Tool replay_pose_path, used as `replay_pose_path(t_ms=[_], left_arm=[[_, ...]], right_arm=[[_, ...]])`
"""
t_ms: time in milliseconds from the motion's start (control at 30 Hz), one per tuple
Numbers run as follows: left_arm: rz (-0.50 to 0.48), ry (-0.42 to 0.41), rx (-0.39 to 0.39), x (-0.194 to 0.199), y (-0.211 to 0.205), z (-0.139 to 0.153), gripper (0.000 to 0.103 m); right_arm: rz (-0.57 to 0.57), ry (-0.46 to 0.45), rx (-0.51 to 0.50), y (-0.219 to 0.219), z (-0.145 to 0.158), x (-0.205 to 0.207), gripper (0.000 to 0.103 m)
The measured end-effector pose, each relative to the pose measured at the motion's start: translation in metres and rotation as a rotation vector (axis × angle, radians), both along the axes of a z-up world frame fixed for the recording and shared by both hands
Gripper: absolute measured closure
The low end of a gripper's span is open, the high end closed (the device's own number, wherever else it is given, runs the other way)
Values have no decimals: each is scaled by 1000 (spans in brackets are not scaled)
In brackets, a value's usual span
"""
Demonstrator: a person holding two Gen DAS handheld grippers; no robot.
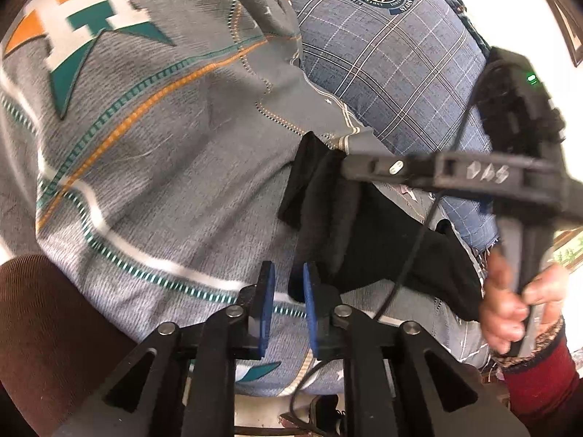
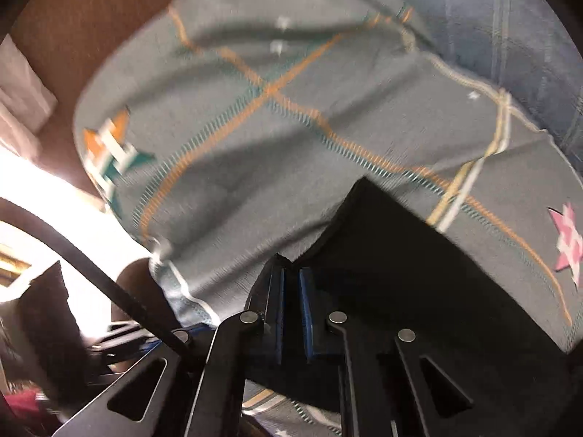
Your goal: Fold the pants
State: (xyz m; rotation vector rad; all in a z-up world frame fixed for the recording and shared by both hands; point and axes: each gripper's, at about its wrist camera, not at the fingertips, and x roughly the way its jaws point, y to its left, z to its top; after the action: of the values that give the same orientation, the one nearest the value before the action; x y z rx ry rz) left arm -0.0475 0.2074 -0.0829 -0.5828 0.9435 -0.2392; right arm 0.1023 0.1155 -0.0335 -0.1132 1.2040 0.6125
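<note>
Your right gripper [image 2: 291,284] has its jaws pinched on an edge of the black pants [image 2: 400,262], while your left gripper [image 1: 288,284] stands slightly spread with nothing between the pads. The pants lie bunched on the grey patterned bedspread [image 1: 164,153], near the blue checked pillow [image 1: 393,73]. Soft, limp cloth like this may slip from a shallow pinch, or the bedspread could get caught along with it.

Both wrist views close above bedspread [image 1: 153,153]
</note>
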Motion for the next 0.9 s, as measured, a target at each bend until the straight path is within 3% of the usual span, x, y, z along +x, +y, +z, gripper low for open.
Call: replay_pose_path(t_ms=[167,300,333,367,400,433,467,600,667,767,900], left_arm=[[22,-14,2,4,2,6,89],[33,-5,30,1,7,7,89],[38,-6,33,-1,10,8,89],[43,-11,34,-3,13,9,89],[46,-14,36,-4,16,9,85],[53,-16,41,-6,20,10,81],[56,-15,41,-7,22,10,81],[57,-7,42,-5,20,6,80],[54,2,43,-5,19,3,80],[54,9,45,-5,21,3,80],[71,2,35,-7,27,3,75]], right_arm=[[-95,-82,32,-2,23,26,101],[-161,-130,9,3,19,51,98],[-155,-99,37,2,15,57,98],[-141,-44,76,0,9,60,94],[-126,10,104,-2,2,61,72],[-113,20,102,-3,0,56,56],[-84,9,84,-3,-2,51,33],[6,-5,3,5,-18,32,31],[34,-17,-43,13,-29,25,35],[55,-24,-150,25,-48,17,90],[-9,-66,-90,16,-34,14,98]])
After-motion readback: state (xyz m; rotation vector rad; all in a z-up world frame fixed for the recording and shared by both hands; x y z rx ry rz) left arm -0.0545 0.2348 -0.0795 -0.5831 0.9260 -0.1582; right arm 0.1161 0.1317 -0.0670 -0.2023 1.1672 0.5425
